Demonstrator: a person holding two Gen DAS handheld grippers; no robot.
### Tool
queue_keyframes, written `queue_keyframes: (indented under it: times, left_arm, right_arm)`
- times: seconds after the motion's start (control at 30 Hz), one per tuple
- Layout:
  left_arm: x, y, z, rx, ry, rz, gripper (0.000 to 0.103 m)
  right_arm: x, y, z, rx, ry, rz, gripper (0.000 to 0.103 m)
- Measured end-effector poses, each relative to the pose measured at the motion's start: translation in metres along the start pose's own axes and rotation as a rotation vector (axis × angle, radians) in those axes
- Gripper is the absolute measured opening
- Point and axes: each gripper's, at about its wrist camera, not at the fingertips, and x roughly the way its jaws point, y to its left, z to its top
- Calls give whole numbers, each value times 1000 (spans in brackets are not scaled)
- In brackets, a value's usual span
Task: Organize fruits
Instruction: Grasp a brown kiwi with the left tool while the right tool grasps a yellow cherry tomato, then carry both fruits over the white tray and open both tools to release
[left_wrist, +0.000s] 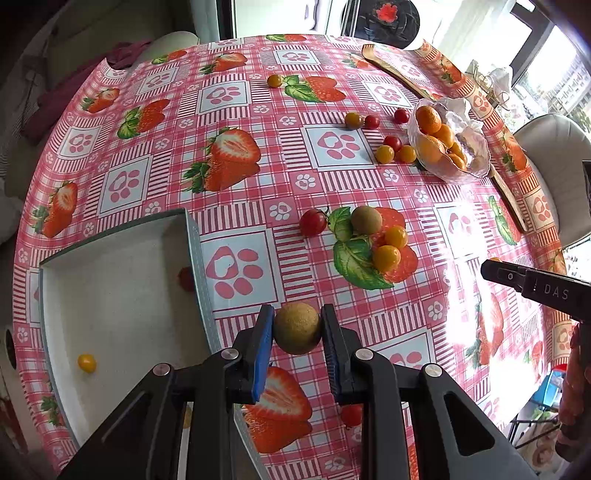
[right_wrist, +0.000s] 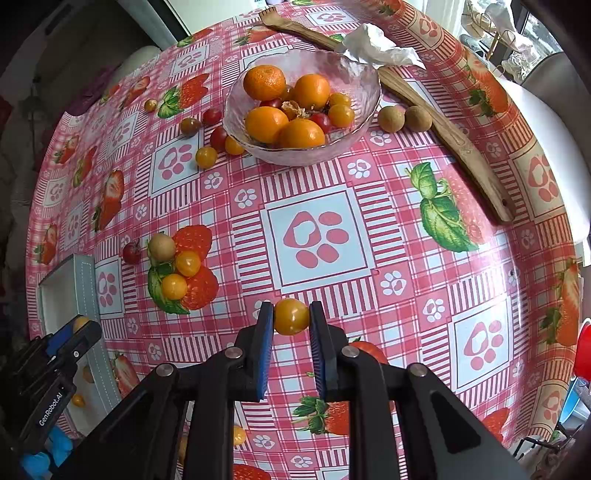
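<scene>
The left gripper (left_wrist: 297, 328) is clamped on a brown, rough-skinned round fruit (left_wrist: 297, 328), held low in the middle of the left wrist view above the pink strawberry tablecloth (left_wrist: 258, 155). The right gripper (right_wrist: 291, 316) is clamped on a yellow cherry tomato (right_wrist: 291, 316), low in the middle of the right wrist view. Only the left view looks into the white tray (left_wrist: 110, 295) at lower left: a yellow tomato (left_wrist: 86, 363) lies near its bottom edge and a red one (left_wrist: 185, 278) against its right wall; in the right view the tray is just a corner at the left edge, partly hidden by the other gripper. Only the right view looks down into the glass bowl (right_wrist: 354, 74) at top centre, showing four oranges (right_wrist: 264, 82) with small red and yellow tomatoes among them, plus two brown fruits (right_wrist: 404, 118) just beside its right rim, against a long wooden utensil (right_wrist: 443, 129), and a crumpled tissue (right_wrist: 380, 48) at the bowl's far rim. Both views show the cluster (left_wrist: 384, 240) of a brown fruit, two yellow tomatoes and, a little apart, a red tomato mid-table, and loose tomatoes left of the bowl.
</scene>
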Motion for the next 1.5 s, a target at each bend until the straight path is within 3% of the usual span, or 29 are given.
queue_keyframes:
  times: [0.43,1.03,1.23,1.5]
  left_arm:
    - [-27,54,-45,-109,-16,28,27]
    - [-20,161,-96,-308,11,158,27]
    - [-5,173,-98,-306,28,178,27]
    - [6,179,-100,-313,44,181,27]
  right_arm:
    - [-5,66,-28,-114,34,33,21]
    - [13,227,-51,-390,90,154,21]
    - [41,269,-55,-438,157,177,21]
    - [74,289,-49,-444,203,140,21]
